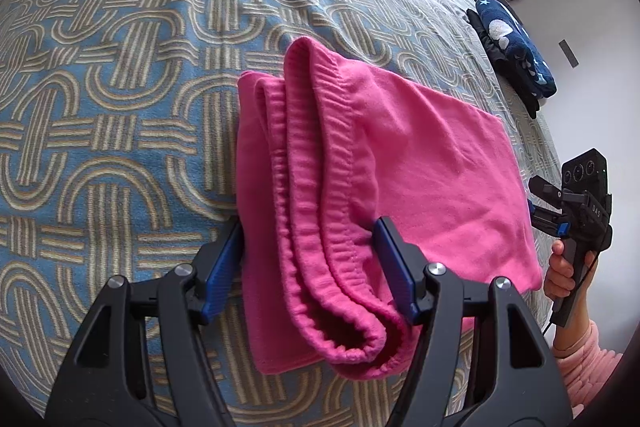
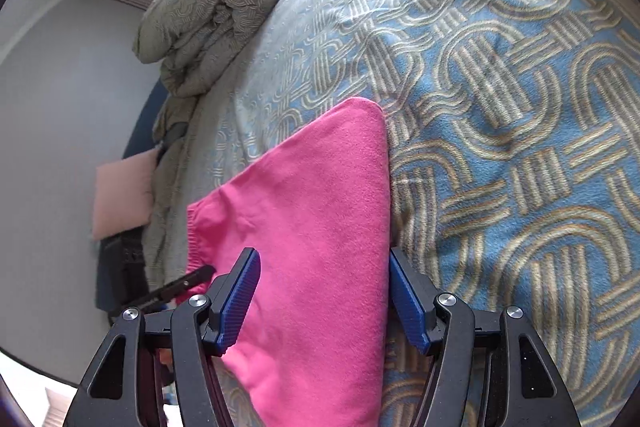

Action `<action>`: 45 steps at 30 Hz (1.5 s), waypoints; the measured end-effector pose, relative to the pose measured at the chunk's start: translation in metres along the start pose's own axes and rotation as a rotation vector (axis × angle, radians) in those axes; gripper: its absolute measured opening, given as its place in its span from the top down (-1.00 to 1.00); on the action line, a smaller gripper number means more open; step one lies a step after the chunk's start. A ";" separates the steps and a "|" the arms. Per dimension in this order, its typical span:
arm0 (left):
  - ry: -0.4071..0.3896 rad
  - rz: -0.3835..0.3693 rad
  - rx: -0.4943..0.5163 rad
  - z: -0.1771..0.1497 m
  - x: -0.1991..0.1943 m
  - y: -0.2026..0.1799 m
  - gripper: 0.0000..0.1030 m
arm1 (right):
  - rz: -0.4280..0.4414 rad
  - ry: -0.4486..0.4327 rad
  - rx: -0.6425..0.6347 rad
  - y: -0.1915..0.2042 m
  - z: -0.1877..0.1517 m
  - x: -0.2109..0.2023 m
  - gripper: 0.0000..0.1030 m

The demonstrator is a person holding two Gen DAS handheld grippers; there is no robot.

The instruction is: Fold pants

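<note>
Bright pink pants [image 1: 420, 163] lie folded into a flat rectangle on the patterned bedspread [image 1: 120, 107]. Their ribbed waistband layers curl up at the end nearest my left gripper [image 1: 310, 263]. That gripper is open and straddles the waistband end, with the left pad at the fabric's edge and the right pad over the cloth. In the right wrist view the pants [image 2: 320, 187] run between the blue pads of my right gripper [image 2: 324, 291], which is open over the opposite end. The cloth under it lies smooth and unpinched. A hand [image 1: 560, 271] holds the right gripper [image 1: 534, 203] at the pants' right edge.
A folded navy garment with stars [image 1: 516, 55] sits on dark clothing at the bed's far right edge. A bunched grey-green duvet [image 2: 208, 27] is heaped at the head of the bed, with a pale pink cushion [image 2: 122, 195] below it by the wall.
</note>
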State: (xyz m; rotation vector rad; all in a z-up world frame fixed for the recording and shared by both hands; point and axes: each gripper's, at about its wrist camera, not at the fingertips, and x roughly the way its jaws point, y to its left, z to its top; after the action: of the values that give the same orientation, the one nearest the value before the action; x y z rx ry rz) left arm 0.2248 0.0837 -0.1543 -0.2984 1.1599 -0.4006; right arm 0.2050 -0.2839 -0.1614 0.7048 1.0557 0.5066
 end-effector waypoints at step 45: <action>-0.067 -0.127 0.787 0.034 0.085 -0.481 0.50 | -0.486 -0.543 -0.083 -0.073 -0.022 -0.341 0.70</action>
State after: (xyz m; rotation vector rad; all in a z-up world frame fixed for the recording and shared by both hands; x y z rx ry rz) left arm 0.2126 -0.3823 -0.0058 0.3024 0.8420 -0.9116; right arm 0.0467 -0.5591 -0.0157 0.4490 0.6515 -0.0664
